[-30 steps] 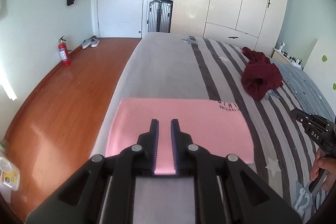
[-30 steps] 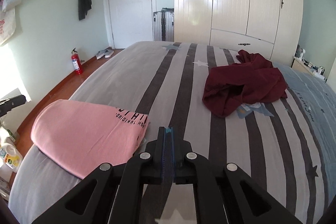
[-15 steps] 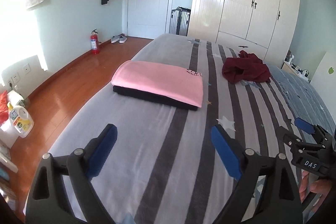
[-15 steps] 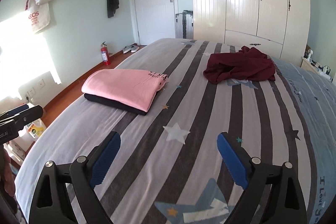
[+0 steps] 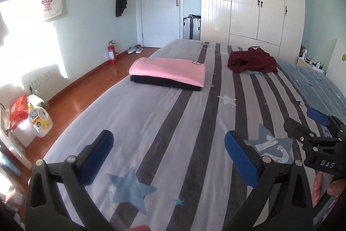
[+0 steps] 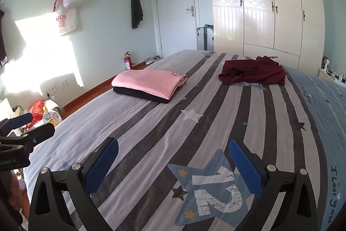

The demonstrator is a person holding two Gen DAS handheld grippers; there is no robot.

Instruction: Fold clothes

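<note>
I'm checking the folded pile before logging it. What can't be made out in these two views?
- Black garment: both views, mostly covered by the pink top.
- Print on the pink top: too small, folded over.
- Maroon garment: crumpled, type unclear.
- Right gripper: left view, cut off by the edge.

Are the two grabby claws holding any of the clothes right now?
No, nothing is held. The left gripper and right gripper are both wide open above the bed, far from the pink shirt and maroon garment.
</note>
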